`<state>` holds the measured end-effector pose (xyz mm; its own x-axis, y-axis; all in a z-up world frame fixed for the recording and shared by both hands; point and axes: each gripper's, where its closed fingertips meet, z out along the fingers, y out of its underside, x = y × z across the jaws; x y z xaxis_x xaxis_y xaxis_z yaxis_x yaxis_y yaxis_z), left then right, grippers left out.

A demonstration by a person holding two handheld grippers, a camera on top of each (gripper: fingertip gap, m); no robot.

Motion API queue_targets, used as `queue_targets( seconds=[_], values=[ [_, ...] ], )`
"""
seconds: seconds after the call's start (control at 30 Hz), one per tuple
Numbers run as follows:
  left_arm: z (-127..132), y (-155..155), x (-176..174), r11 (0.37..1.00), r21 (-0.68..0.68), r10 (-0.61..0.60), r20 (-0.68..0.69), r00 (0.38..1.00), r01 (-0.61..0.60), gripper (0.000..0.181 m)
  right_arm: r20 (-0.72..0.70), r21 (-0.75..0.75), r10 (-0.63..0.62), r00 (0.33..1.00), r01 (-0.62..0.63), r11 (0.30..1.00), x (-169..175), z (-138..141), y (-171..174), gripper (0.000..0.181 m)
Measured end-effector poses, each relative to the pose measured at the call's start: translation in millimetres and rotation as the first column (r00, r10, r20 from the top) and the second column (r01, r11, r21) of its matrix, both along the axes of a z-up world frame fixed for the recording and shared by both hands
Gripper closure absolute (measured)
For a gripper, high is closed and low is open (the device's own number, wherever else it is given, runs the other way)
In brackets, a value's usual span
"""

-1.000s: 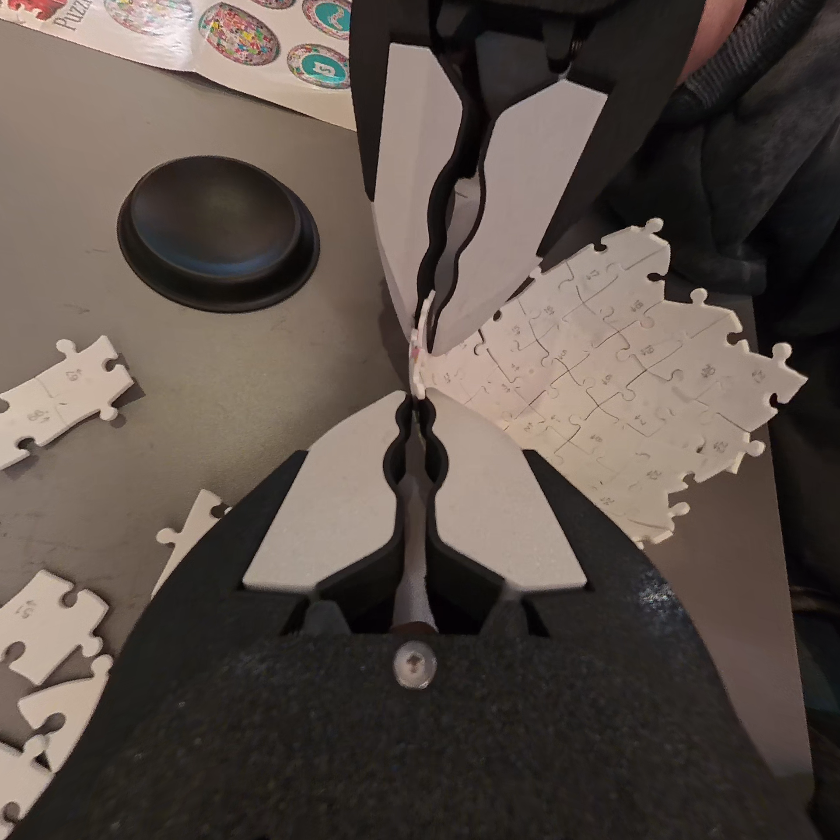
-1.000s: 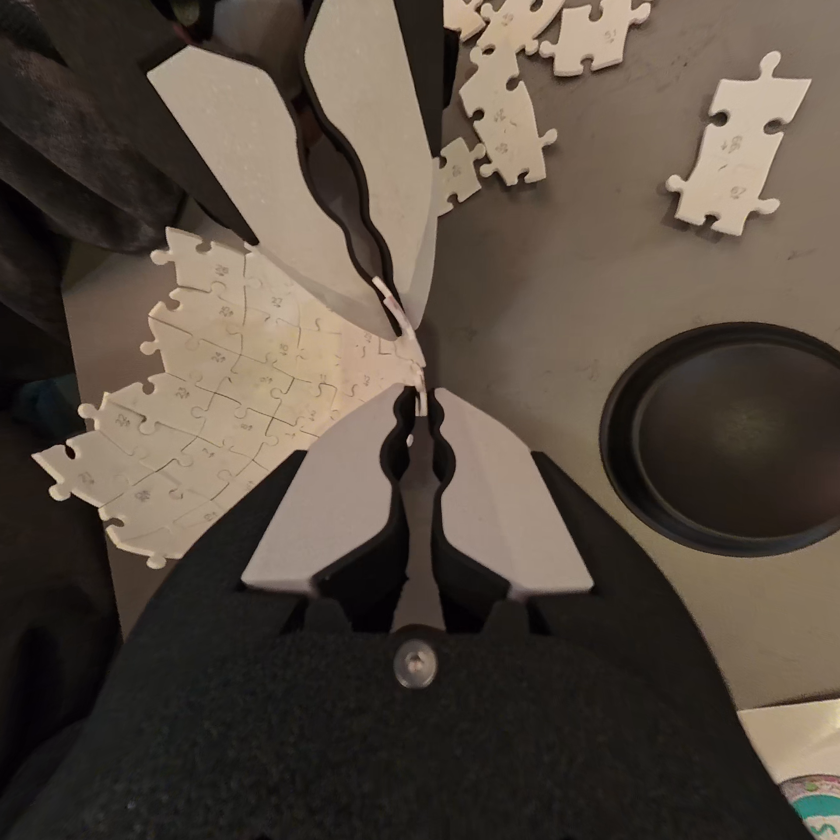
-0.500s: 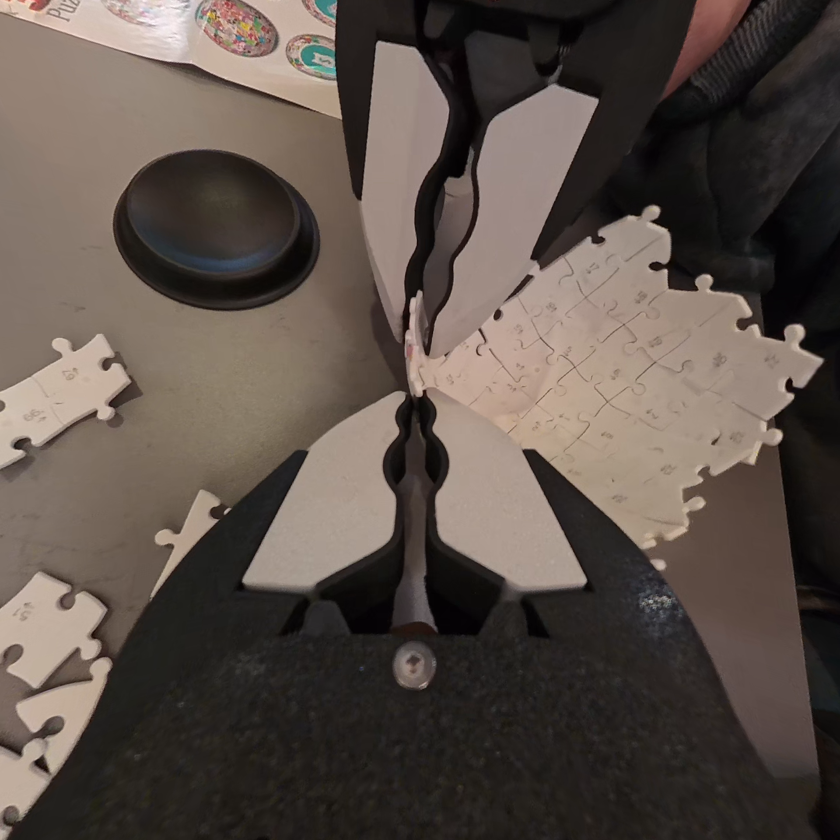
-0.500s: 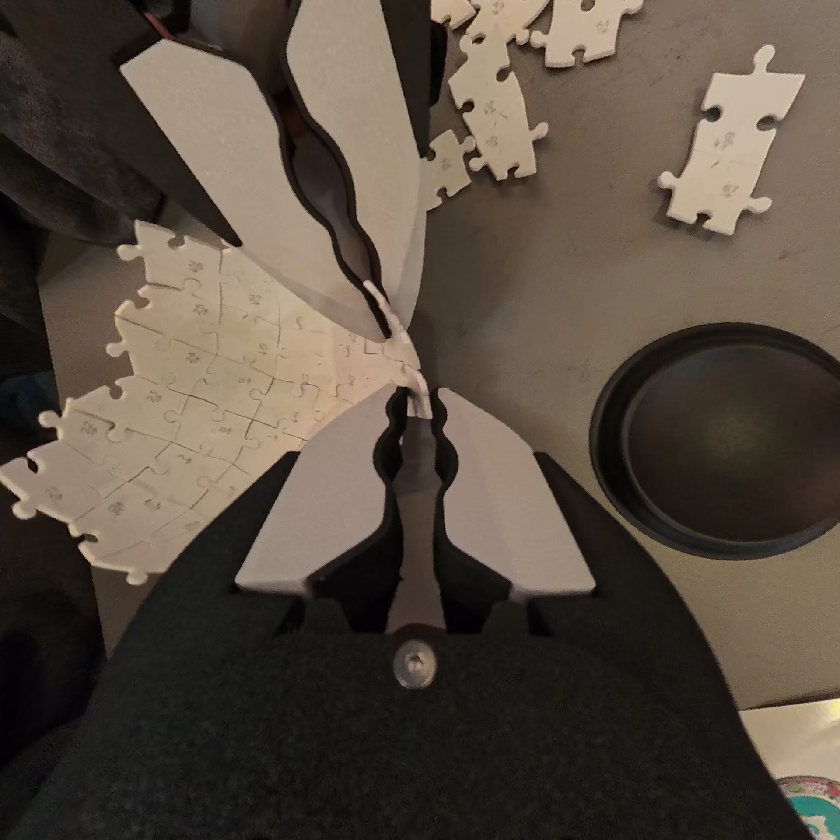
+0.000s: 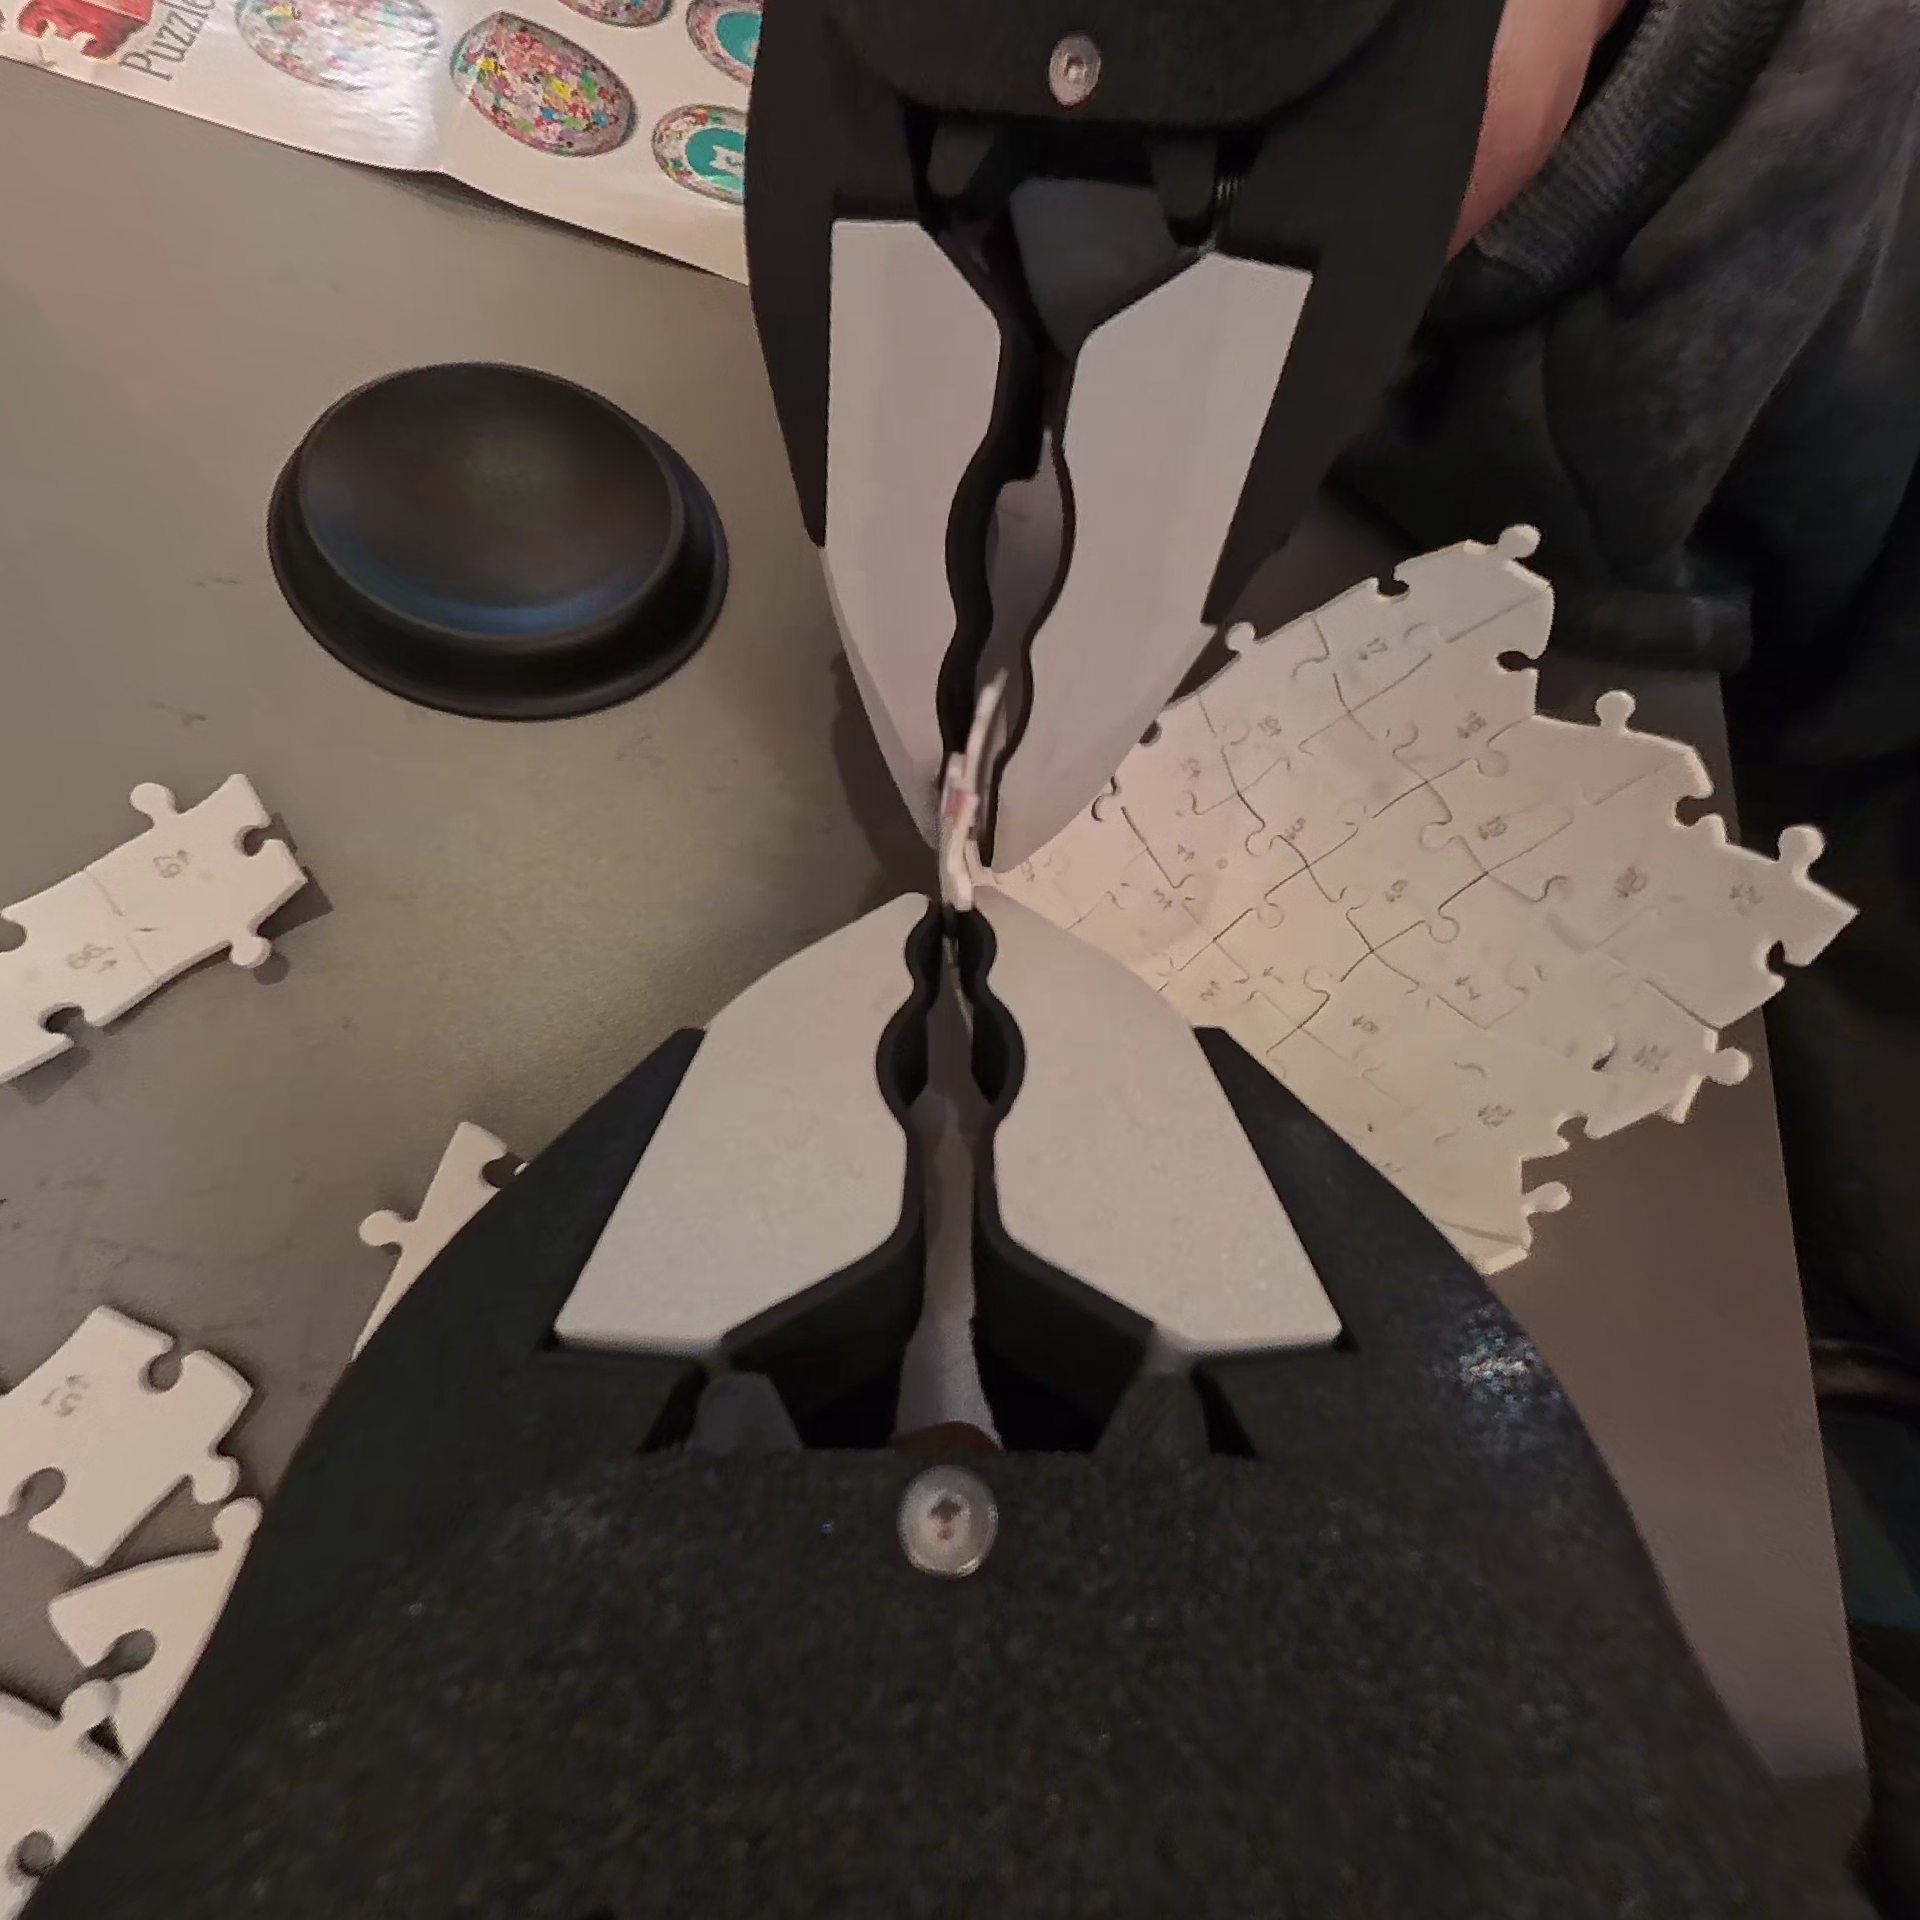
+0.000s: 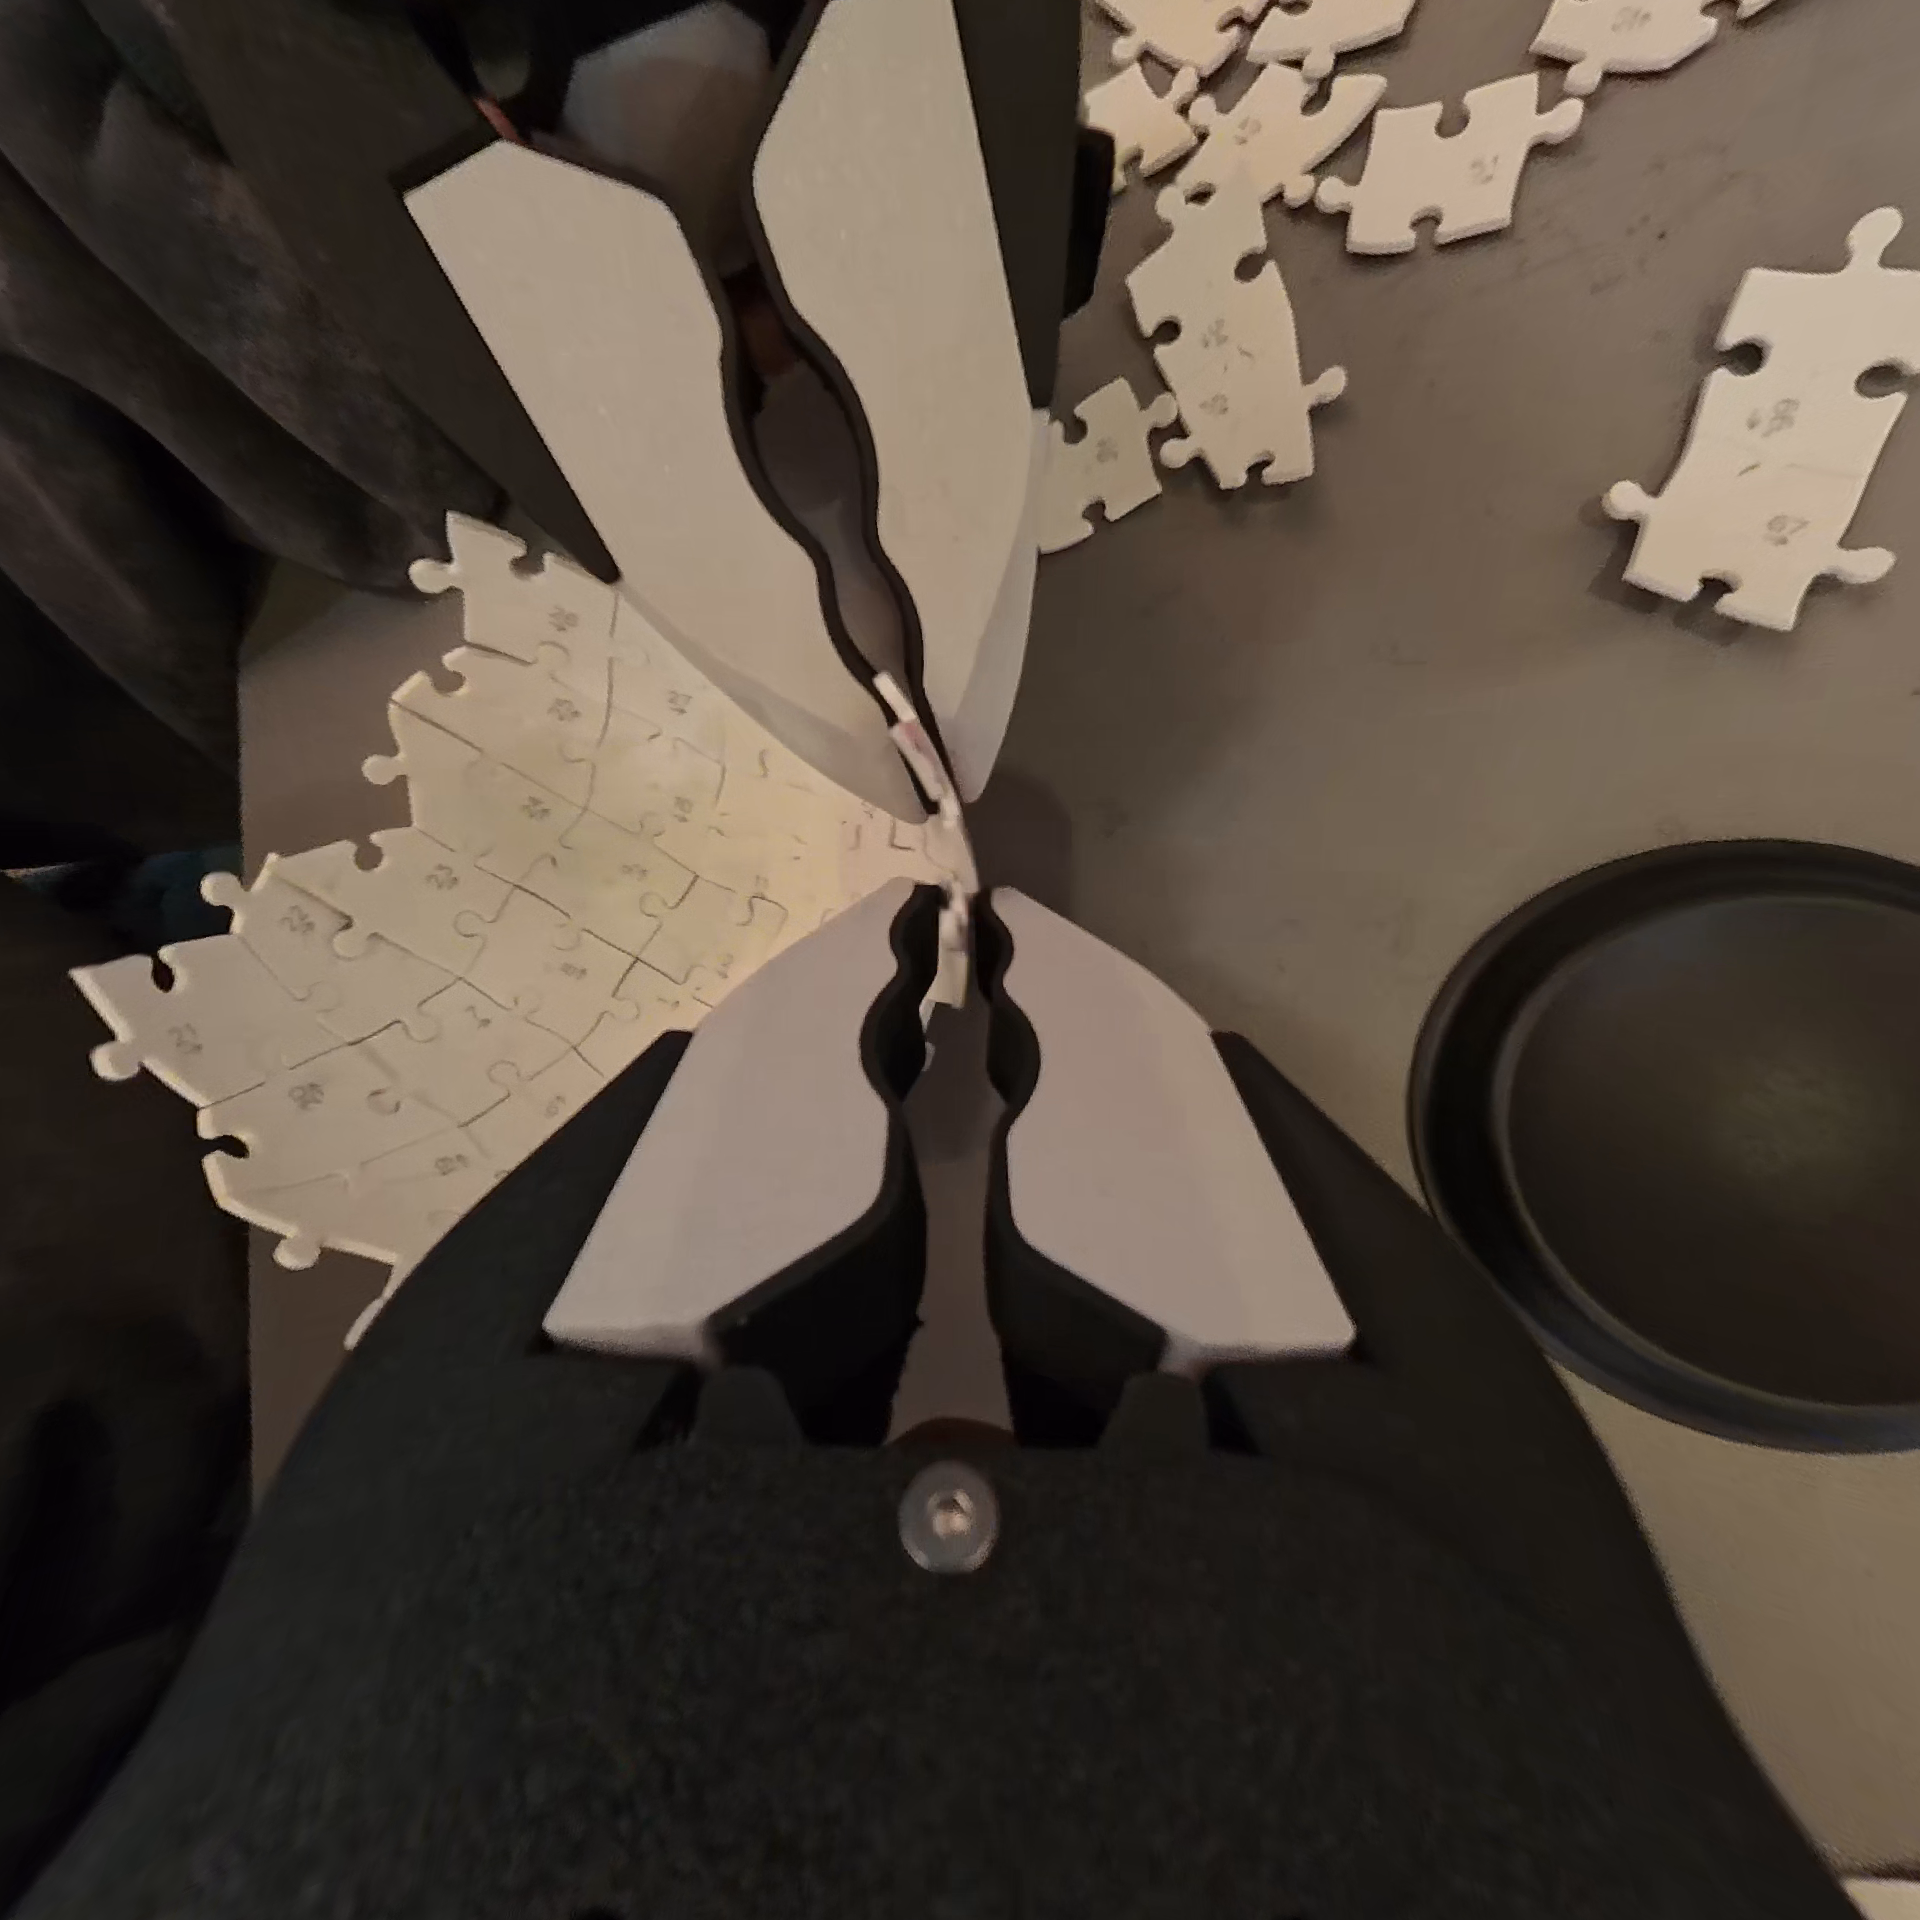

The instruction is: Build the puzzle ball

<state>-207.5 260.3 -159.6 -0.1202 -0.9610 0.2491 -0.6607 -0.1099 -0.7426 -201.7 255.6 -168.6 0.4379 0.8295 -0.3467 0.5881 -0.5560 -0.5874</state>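
The curved puzzle sheet (image 5: 1455, 914), a joined panel of white pieces showing its printed back, hangs above the grey table (image 5: 520, 831) at right of centre in the left wrist view and left of centre in the right wrist view (image 6: 499, 935). Its narrow corner sits at the middle of both frames, pinched from two sides. The left gripper (image 5: 951, 914) comes up from the bottom of its own view with its fingers together on the sheet's edge. The right gripper (image 5: 971, 831) reaches down from the top of that view and is likewise clamped on the same edge, its tips almost meeting the left one's.

In the right wrist view the right gripper (image 6: 961, 914) fills the lower frame and the left gripper (image 6: 935, 769) slants in from the upper left.

A round black dish (image 5: 488, 530) stands on the table at upper left of the left view, well apart from the sheet; at right in the right view (image 6: 1704, 1143). Loose pieces (image 6: 1766, 426) lie scattered at the upper right of that view and along the left edge of the left view (image 5: 156, 894). A printed leaflet (image 5: 436, 83) lies at the top left.

The sheet's outer edge overhangs the table's near edge, with dark clothing (image 5: 1766, 416) close behind. Bare table lies open between dish and grippers.
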Motion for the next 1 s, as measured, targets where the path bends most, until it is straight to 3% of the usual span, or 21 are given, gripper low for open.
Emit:
queue_targets(
  seconds=[0.5,0.63,0.77,1.0],
  values=[
    [-1.6,0.7,0.7,1.000,0.001,0.004,-0.003,1.000,-0.004,0.179,-0.040,-0.036,0.009,0.999,-0.011,0.999,1.1,-1.2,-1.0,0.175],
    [-0.5,1.0,0.6,1.000,0.001,0.005,0.002,1.000,-0.005,0.179,-0.056,-0.015,0.007,0.998,-0.008,1.000,0.5,3.7,-0.2,0.164],
    [-0.8,1.0,0.5,1.000,0.003,0.005,0.000,1.000,-0.005,0.179,-0.064,-0.013,0.005,0.998,-0.006,1.000,-2.5,1.0,1.8,0.175],
    [-2.3,1.6,0.1,1.000,0.014,0.007,-0.008,1.000,-0.007,0.179,-0.021,0.013,0.031,0.999,-0.031,0.999,-2.5,-1.3,1.0,0.176]
  ],
)
